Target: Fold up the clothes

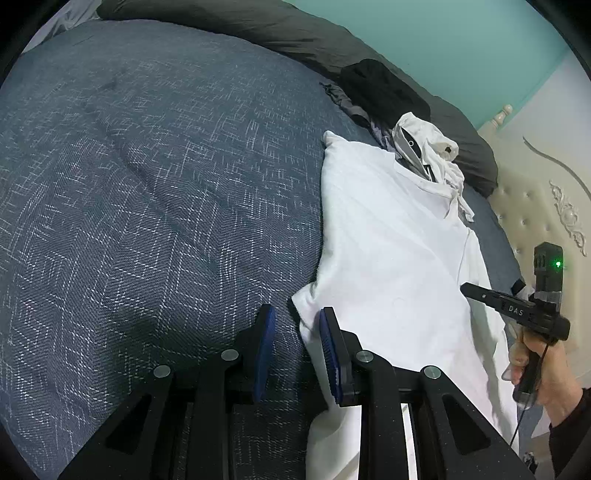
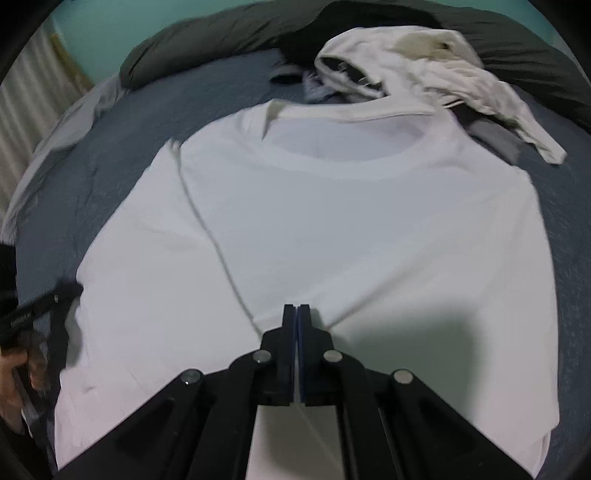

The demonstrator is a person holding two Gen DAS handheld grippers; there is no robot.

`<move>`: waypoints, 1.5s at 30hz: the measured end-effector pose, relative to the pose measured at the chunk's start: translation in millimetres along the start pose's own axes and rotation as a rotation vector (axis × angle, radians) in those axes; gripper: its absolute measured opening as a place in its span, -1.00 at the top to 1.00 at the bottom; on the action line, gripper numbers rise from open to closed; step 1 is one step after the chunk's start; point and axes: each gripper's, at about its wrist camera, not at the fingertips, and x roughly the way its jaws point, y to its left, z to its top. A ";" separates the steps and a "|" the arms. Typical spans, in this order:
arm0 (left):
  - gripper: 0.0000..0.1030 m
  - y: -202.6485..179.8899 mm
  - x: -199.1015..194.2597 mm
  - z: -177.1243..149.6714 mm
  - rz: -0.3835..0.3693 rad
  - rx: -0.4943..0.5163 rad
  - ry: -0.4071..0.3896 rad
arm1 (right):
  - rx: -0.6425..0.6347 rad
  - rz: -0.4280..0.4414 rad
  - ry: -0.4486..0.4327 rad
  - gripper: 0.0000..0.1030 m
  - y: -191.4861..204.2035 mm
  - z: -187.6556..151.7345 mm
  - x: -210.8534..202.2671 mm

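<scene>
A white T-shirt (image 2: 332, 221) lies flat on the dark blue bedspread (image 1: 147, 184), collar at the far end, one side folded in along a long crease. In the left wrist view the shirt (image 1: 399, 251) lies to the right. My left gripper (image 1: 297, 317) is open and empty, its blue pads straddling the shirt's near left edge. My right gripper (image 2: 297, 308) is shut, its tips pressed on the shirt's lower middle where the cloth puckers; whether it pinches cloth is not clear. The right gripper also shows in the left wrist view (image 1: 517, 310), held in a hand.
A crumpled white garment (image 2: 424, 62) and dark clothes (image 1: 384, 92) lie beyond the collar. A dark grey duvet (image 2: 221, 29) runs along the far side. A cream padded headboard (image 1: 535, 206) stands at the right. The left hand-held gripper (image 2: 37, 310) shows at the shirt's left edge.
</scene>
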 end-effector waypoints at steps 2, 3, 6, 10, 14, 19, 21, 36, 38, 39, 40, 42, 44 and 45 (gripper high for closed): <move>0.47 1.1 -0.8 0.2 -0.002 -0.004 0.000 | 0.035 -0.005 -0.040 0.98 -4.9 -1.6 -6.5; 0.47 1.6 -1.3 0.2 -0.002 -0.006 0.000 | 0.051 0.009 -0.062 0.98 -5.9 -4.0 -14.1; 0.46 1.5 -3.4 -0.2 0.004 -0.007 -0.001 | 0.076 0.055 -0.096 0.97 -4.4 -18.6 -33.4; 0.42 0.2 -7.3 -2.0 0.018 -0.003 -0.002 | 0.057 0.171 -0.071 0.97 17.2 -36.6 -40.1; 0.36 -8.3 -14.5 -7.1 0.038 0.029 0.001 | -0.001 0.219 -0.020 0.97 51.2 -53.2 -39.7; 0.33 -17.1 -26.5 -19.5 0.027 0.061 0.011 | -0.035 0.235 0.032 0.97 79.2 -60.2 -21.8; 0.33 -20.4 -30.5 -26.3 0.027 0.080 0.020 | -0.037 0.250 0.044 0.97 87.8 -59.6 -16.0; 0.32 -18.3 -56.4 -47.9 0.028 0.110 0.035 | -0.069 0.164 0.120 0.97 156.6 -67.9 32.9; 0.32 -18.9 -55.2 -50.4 0.021 0.121 0.051 | -0.091 0.150 0.122 0.95 162.8 -67.0 37.5; 0.32 -19.6 -54.0 -51.4 0.014 0.124 0.059 | -0.098 0.152 0.128 0.91 163.0 -66.2 36.7; 0.32 -20.2 -52.0 -52.6 0.002 0.124 0.069 | -0.106 0.153 0.134 0.91 163.3 -65.3 35.9; 0.32 -22.5 -46.8 -55.6 -0.021 0.124 0.089 | -0.090 0.137 0.134 0.91 149.5 -58.9 31.6; 0.32 -26.8 -40.2 -58.8 -0.023 0.141 0.112 | -0.044 0.103 0.124 0.91 122.3 -47.9 24.6; 0.32 -29.2 -37.2 -60.4 -0.019 0.153 0.122 | -0.022 0.086 0.119 0.91 108.7 -42.4 21.1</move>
